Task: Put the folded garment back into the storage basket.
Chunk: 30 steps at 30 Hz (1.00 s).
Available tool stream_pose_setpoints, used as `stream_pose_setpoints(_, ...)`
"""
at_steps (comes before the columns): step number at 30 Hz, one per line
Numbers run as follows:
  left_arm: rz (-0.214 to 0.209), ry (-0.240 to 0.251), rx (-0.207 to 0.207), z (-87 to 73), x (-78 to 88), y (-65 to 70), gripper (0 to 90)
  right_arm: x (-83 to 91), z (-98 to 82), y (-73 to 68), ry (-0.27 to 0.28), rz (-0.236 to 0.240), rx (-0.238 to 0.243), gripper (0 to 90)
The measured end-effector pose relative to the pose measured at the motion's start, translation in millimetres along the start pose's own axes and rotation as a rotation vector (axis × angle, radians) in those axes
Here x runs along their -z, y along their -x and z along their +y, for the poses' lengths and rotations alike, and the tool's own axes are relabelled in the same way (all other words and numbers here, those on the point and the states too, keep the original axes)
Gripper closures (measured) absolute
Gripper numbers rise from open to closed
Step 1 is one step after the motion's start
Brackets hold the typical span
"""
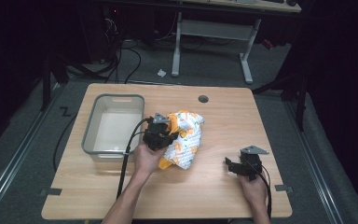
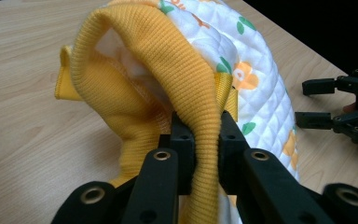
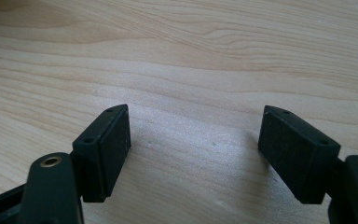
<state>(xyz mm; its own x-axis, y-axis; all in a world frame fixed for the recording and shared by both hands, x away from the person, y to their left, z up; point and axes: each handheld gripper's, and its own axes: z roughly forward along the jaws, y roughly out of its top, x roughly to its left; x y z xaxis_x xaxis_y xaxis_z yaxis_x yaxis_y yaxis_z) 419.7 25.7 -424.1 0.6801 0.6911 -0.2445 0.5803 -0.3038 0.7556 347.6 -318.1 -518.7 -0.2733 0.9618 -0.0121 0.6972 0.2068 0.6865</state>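
A small quilted garment (image 1: pixel 185 139), white with orange and green prints and a yellow ribbed cuff (image 2: pixel 177 70), is lifted off the wooden table (image 1: pixel 214 186) at its left end. My left gripper (image 1: pixel 161 133) is shut on that yellow cuff, which is pinched between its two black jaws (image 2: pixel 204 140). The rest of the garment hangs and rests on the table to the right of the gripper. My right gripper (image 1: pixel 233 165) stands open low over bare wood near the table's right front (image 3: pixel 193 140), nothing between its fingers. It also shows at the right edge of the left gripper view (image 2: pixel 314 102).
A grey plastic bin (image 1: pixel 113 126), nothing in it, sits on the table's left half, just left of my left gripper. A round cable hole (image 1: pixel 203 99) lies near the far edge. Beyond the table stands a white desk frame (image 1: pixel 214 42) on dark floor.
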Motion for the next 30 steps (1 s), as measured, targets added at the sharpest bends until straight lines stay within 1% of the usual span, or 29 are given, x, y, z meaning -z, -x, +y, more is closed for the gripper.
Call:
stream_pose_setpoints(2, 0.008, 0.014, 0.009, 0.2, 5.6, -1.2, 80.9, 0.0, 0.0, 0.0, 0.0, 0.0, 0.0, 25.5)
stream_pose_setpoints(5, 0.003, 0.028, 0.014, 1.4, 12.0, -3.5, 80.9, 0.0, 0.0, 0.0, 0.0, 0.0, 0.0, 25.5)
stream_pose_setpoints(6, 0.003, 0.028, 0.014, 1.4, 12.0, -3.5, 80.8, 0.0, 0.0, 0.0, 0.0, 0.0, 0.0, 25.5)
stream_pose_setpoints(13, -0.003, 0.051, 0.026, 6.1, 28.5, -11.4, 80.9, 0.0, 0.0, 0.0, 0.0, 0.0, 0.0, 25.5)
stream_pose_setpoints(15, 0.004, 0.056, 0.023, 7.0, 32.4, -12.7, 80.9, 0.0, 0.0, 0.0, 0.0, 0.0, 0.0, 25.5)
stream_pose_setpoints(19, 0.003, 0.065, 0.029, 7.4, 37.5, -17.1, 80.9, 0.0, 0.0, 0.0, 0.0, 0.0, 0.0, 25.5)
stream_pose_setpoints(20, 0.003, 0.063, 0.037, 7.0, 41.1, -21.6, 80.9, 0.0, 0.0, 0.0, 0.0, 0.0, 0.0, 25.5)
stream_pose_setpoints(22, 0.016, 0.066, 0.038, 6.7, 44.2, -24.2, 80.9, 0.0, 0.0, 0.0, 0.0, 0.0, 0.0, 25.5)
stream_pose_setpoints(26, 0.023, 0.076, 0.05, 5.6, 52.3, -30.3, 80.9, 0.0, 0.0, 0.0, 0.0, 0.0, 0.0, 25.5)
stream_pose_setpoints(30, 0.043, 0.08, 0.049, 6.1, 58.7, -34.5, 80.9, 0.0, 0.0, 0.0, 0.0, 0.0, 0.0, 25.5)
